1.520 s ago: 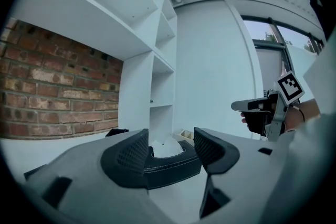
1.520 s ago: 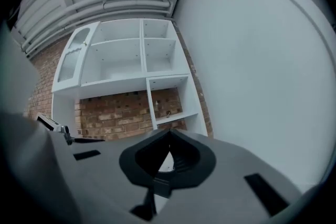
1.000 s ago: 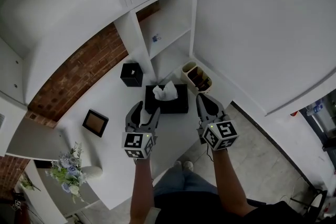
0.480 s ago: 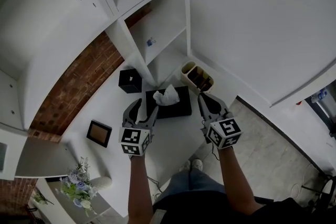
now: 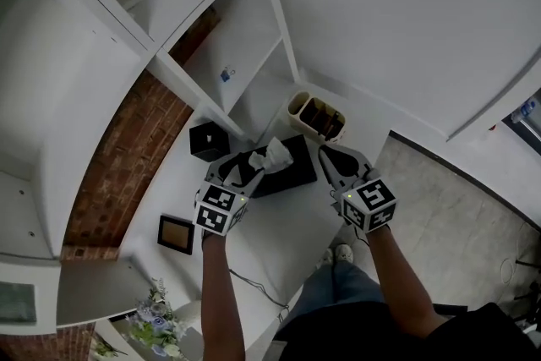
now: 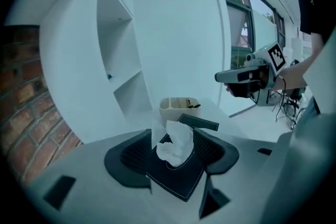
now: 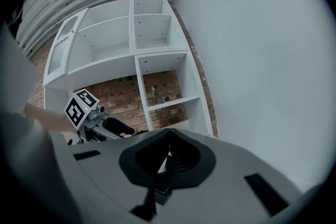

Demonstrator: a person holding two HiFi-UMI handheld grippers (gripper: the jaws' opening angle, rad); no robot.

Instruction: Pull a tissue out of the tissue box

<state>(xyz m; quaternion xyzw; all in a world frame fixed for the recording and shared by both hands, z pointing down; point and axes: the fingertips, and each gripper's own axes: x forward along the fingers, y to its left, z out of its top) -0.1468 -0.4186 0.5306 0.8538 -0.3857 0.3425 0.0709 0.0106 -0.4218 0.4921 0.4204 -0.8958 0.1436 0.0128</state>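
A black tissue box (image 5: 293,171) lies on the white desk (image 5: 287,224), and a white tissue (image 5: 274,153) sticks up from its slot. My left gripper (image 5: 251,166) is open right at the box. In the left gripper view its jaws stand either side of the tissue (image 6: 176,145), just above the box's stitched top (image 6: 176,176), with a gap on each side. My right gripper (image 5: 328,155) hovers to the right of the box, shut and holding nothing. It also shows in the left gripper view as the right gripper (image 6: 237,76), held in the air.
A cream pen holder (image 5: 314,116) stands behind the box by the wall. A small black cube box (image 5: 209,141) and a picture frame (image 5: 176,234) sit to the left, with flowers (image 5: 156,321) nearer me. White shelves (image 5: 211,55) rise behind the desk.
My left gripper has moved forward to the tissue box, and its jaws now flank the tissue. The right gripper has stayed beside the box. The head view has swung to the left.
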